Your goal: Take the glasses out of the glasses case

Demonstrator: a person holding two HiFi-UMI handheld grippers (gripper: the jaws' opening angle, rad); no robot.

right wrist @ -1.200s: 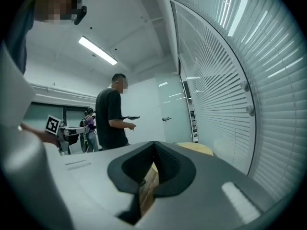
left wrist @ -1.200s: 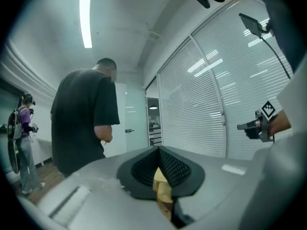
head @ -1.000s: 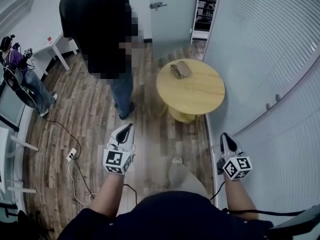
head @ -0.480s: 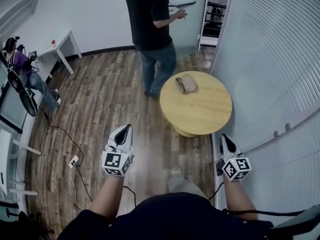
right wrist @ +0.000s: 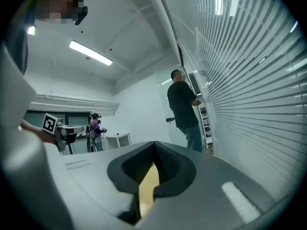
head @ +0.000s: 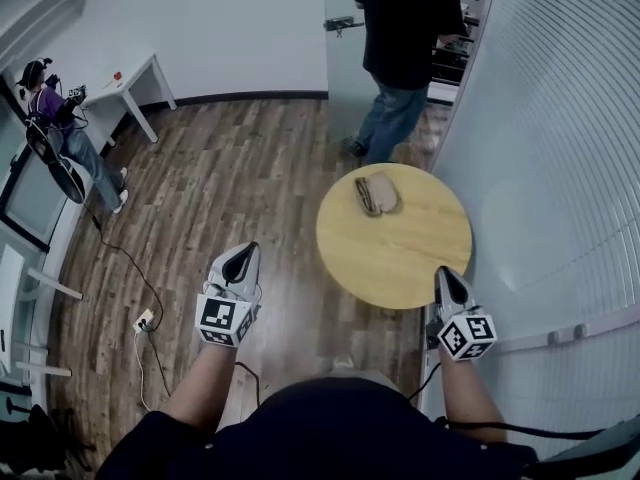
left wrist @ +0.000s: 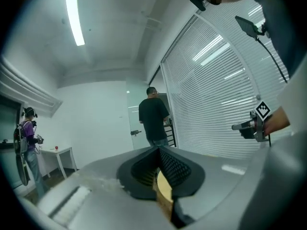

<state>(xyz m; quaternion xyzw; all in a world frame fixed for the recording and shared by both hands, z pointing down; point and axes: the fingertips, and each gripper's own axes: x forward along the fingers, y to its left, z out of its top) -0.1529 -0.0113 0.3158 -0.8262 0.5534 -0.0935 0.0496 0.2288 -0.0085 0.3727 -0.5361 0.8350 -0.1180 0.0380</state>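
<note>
While both grippers are held low in front of the body, nothing belonging to the task is touched yet. At the far left a person with a headset (head: 52, 108) is seen beside a small white table (head: 135, 71), and a power strip (head: 144, 320) with its cord lies on the wooden floor (head: 230, 178). The left gripper (head: 243, 255) hangs over that floor, well apart from the round table (head: 420, 258); its jaws are pressed together with nothing between them. The glasses case (head: 376, 194) lies on the far side of the round table, toward its left edge. It seems to lie open, a darker half beside a tan half, though whether the glasses sit inside cannot be told. Behind the table a person in a dark shirt (head: 405, 18) stands at a door. The right gripper (head: 446, 277) hangs at the near right edge of the table, its jaws likewise closed and empty, with a slatted wall (head: 560, 148) to its right. The reach is judged not to have begun. The light case could be pushed across the smooth top or off the far edge if it is met by closed jaws. The glasses could be bent or scratched if a lens or thin arm is pinched instead of the frame.
</note>
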